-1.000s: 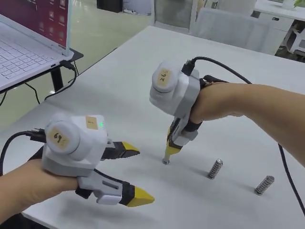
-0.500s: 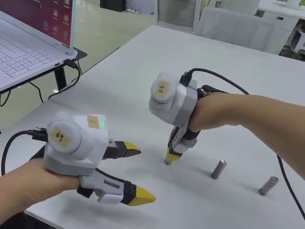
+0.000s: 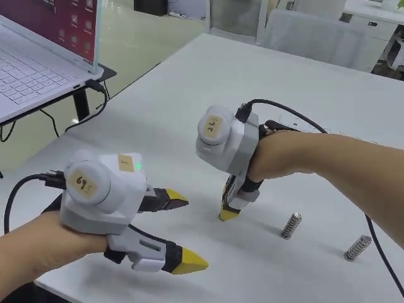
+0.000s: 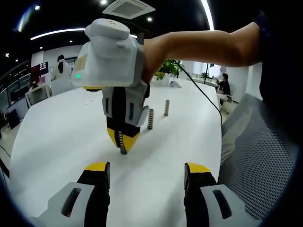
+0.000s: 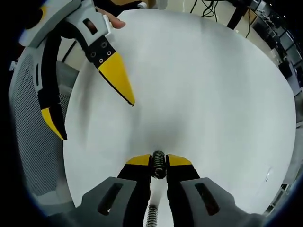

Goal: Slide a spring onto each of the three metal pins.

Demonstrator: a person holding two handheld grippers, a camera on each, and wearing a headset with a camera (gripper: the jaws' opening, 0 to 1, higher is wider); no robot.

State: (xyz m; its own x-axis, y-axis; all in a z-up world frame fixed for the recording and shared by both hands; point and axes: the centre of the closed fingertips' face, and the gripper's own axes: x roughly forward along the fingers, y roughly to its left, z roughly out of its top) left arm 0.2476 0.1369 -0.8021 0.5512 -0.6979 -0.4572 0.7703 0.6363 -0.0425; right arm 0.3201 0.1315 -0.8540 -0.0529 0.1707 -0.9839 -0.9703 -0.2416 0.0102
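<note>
Your right gripper (image 3: 227, 213) points down at the smooth white table (image 3: 189, 95). Its yellow tips are squeezed tight on a curly metal spring (image 5: 158, 166), and the spring's bottom end looks to touch the table. In the head view the tips hide it. Your left gripper (image 3: 183, 230) is wide open and holds nothing. A second spring (image 3: 290, 225) and a third spring (image 3: 358, 248) stand further right. You cannot tell if pins sit inside the coils.

Bright, even indoor light. Ceiling light strips (image 4: 207, 16) glare in left gripper view. Soft faint shadows on white table (image 3: 189, 95). Head view sharp; gripper views bend strongly toward edges.
</note>
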